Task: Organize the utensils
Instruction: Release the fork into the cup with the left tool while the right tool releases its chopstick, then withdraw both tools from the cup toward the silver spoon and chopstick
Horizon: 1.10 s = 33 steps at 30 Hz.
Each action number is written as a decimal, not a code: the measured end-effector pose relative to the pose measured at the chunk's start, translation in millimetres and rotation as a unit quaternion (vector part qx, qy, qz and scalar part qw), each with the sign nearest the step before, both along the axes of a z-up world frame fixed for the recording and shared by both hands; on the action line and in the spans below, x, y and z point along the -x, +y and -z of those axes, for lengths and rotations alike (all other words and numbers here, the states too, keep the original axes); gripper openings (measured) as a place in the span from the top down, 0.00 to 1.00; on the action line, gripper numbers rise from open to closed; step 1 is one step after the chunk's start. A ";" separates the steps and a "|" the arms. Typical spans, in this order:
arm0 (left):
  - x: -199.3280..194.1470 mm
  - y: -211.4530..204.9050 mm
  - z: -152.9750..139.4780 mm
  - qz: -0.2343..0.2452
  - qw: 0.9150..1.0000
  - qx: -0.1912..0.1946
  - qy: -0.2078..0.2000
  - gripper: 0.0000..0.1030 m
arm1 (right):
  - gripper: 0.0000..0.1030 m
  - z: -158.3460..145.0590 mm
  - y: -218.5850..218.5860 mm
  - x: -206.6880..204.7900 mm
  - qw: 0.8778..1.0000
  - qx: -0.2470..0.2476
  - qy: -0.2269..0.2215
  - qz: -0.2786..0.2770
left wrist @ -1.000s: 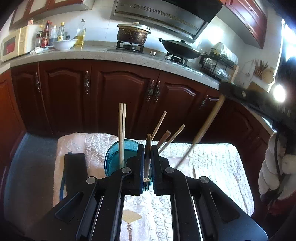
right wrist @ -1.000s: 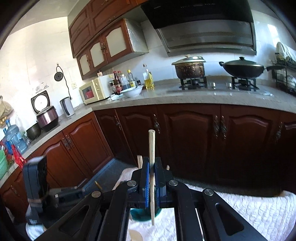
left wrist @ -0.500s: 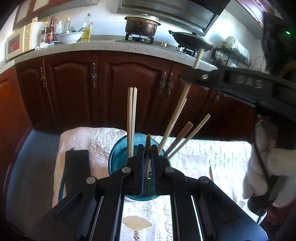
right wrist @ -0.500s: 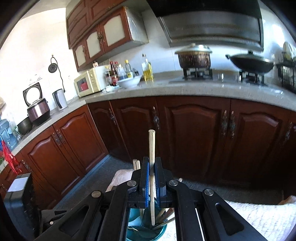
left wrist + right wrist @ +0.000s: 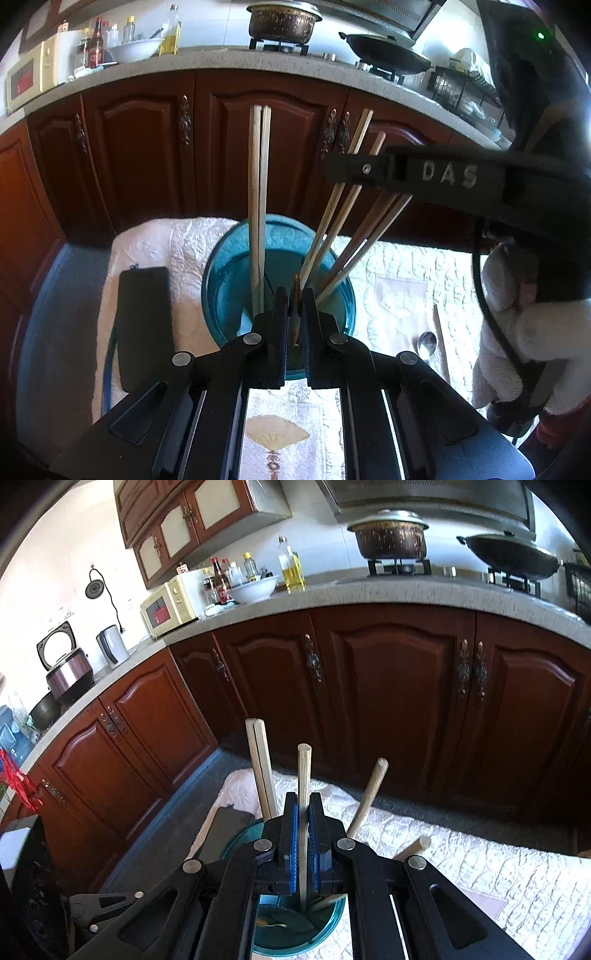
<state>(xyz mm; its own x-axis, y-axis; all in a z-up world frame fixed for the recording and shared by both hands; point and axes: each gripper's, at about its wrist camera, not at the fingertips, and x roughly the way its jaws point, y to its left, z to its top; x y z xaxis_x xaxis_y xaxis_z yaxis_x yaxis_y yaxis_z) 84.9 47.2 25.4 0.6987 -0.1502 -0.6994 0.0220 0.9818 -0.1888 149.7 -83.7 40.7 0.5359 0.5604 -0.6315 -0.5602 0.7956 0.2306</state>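
Both your hands dropped toward the blue cup (image 5: 221, 291): R gripper (image 5: 303, 840) clamps a chopstick (image 5: 304, 775) over it, L gripper (image 5: 294, 317) pinches a thin utensil, prob a spoon handle, at its rim; release next

A home kitchen: wooden cabinets (image 5: 388, 686), a pot (image 5: 388, 535) on a gas stove (image 5: 399, 566), a microwave (image 5: 168, 605).

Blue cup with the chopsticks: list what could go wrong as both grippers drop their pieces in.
1. The right gripper holds its chopstick over the blue cup, where leaning chopsticks crowd that side; it may knock them.
2. The left gripper pinches a thin dark utensil at the rim; released there, it may fall outside.
3. The two grippers sit close and may collide.
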 end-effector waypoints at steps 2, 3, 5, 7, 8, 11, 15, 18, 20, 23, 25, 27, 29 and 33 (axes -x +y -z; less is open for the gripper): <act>-1.4 -0.6 2.6 -0.001 1.000 0.000 0.002 0.94 | 0.94 -1.6 -4.0 -1.5 1.000 -0.006 0.007 -0.005; -2.0 -0.5 4.1 -0.001 1.000 0.000 0.004 0.94 | 0.90 -3.4 -6.5 -0.6 1.000 -0.009 0.008 -0.007; -3.0 -1.4 7.6 -0.002 1.000 0.001 0.008 0.94 | 0.84 -8.4 -10.8 2.2 1.000 -0.012 0.006 -0.007; -4.3 -1.3 11.6 -0.005 1.000 0.003 0.014 0.94 | 0.82 -13.6 -18.1 5.5 1.000 -0.020 0.004 -0.004; -4.6 -1.3 12.8 -0.006 1.000 0.004 0.015 0.94 | 0.81 -15.8 -22.3 6.6 1.000 -0.028 0.005 -0.002; -4.8 -1.3 15.7 -0.009 1.000 0.006 0.018 0.94 | 0.77 -20.6 -34.6 9.9 0.999 -0.049 0.013 0.007; -3.7 -2.1 13.7 -0.011 1.000 0.008 0.019 0.91 | 0.77 -26.7 -41.0 17.3 0.999 -0.047 0.003 0.015; 0.0 -2.2 10.0 -0.011 1.000 0.012 0.015 0.82 | 0.77 -32.6 -45.7 22.0 0.999 -0.048 -0.003 0.019; 2.5 -2.0 7.7 -0.012 1.000 0.015 0.012 0.73 | 0.76 -35.6 -49.9 25.6 0.998 -0.053 -0.003 0.020; 6.4 -2.1 2.7 -0.014 1.000 0.016 0.007 0.69 | 0.76 -39.3 -52.5 32.7 0.998 -0.050 -0.009 0.020; 9.0 -2.7 0.0 -0.015 1.000 0.016 0.005 0.67 | 0.75 -40.6 -54.9 37.8 0.999 -0.048 -0.013 0.022; 11.9 -4.2 -2.8 -0.016 1.000 0.015 0.004 0.67 | 0.75 -40.9 -58.9 42.5 0.999 -0.044 -0.017 0.023; 14.9 -5.7 -5.4 -0.016 1.000 0.012 -0.001 0.66 | 0.75 -41.9 -63.4 47.2 0.999 -0.039 -0.022 0.027; 21.4 -11.7 -14.6 -0.015 1.000 0.006 -0.014 0.63 | 0.73 -40.9 -74.6 56.5 0.999 -0.033 -0.024 0.035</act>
<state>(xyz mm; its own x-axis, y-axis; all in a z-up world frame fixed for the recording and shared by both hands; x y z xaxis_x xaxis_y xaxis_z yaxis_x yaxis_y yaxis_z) 63.4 35.5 40.0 0.7223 -0.1366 -0.6779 -0.0019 0.9799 -0.1995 93.2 -158.3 81.6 0.6046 0.5589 -0.5675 -0.5146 0.8179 0.2573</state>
